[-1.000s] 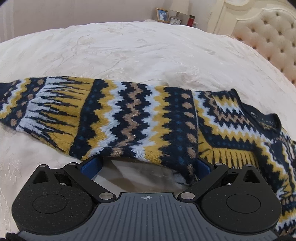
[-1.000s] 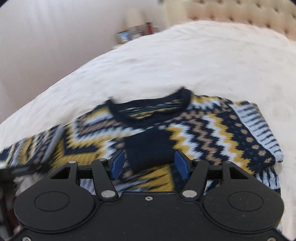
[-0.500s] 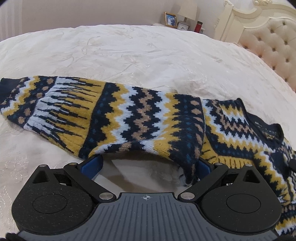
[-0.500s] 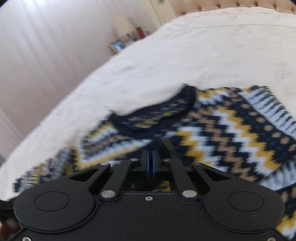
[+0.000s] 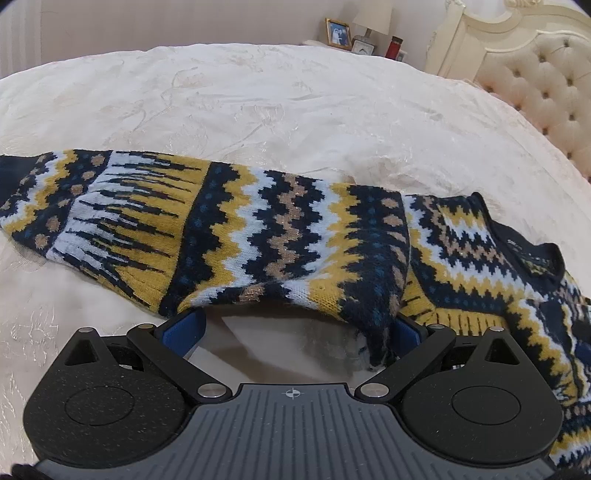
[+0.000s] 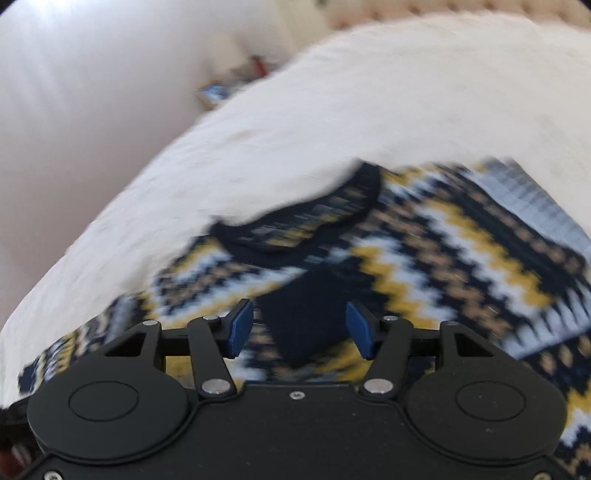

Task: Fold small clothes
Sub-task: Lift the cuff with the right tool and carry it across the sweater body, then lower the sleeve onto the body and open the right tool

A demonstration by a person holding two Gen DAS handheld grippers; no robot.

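Note:
A navy, yellow and white patterned knit sweater (image 5: 258, 229) lies on a cream bedspread (image 5: 258, 103). In the left wrist view one sleeve stretches to the left and the neckline sits at the right. My left gripper (image 5: 295, 328) is open, its blue pads under the sleeve's near edge, which drapes over them. In the blurred right wrist view the sweater (image 6: 424, 251) fills the lower half, collar toward the far side. My right gripper (image 6: 299, 328) is open, with a navy cuff (image 6: 303, 321) lying between its pads.
A tufted cream headboard (image 5: 546, 85) stands at the right. A nightstand at the back holds a framed photo (image 5: 338, 33), a lamp and a red container (image 5: 395, 46). The bedspread spreads wide beyond the sweater.
My right gripper was shut on the navy cuff half a second ago and has now opened; its view is swinging. My left gripper stayed open and drew back slightly from the sleeve.

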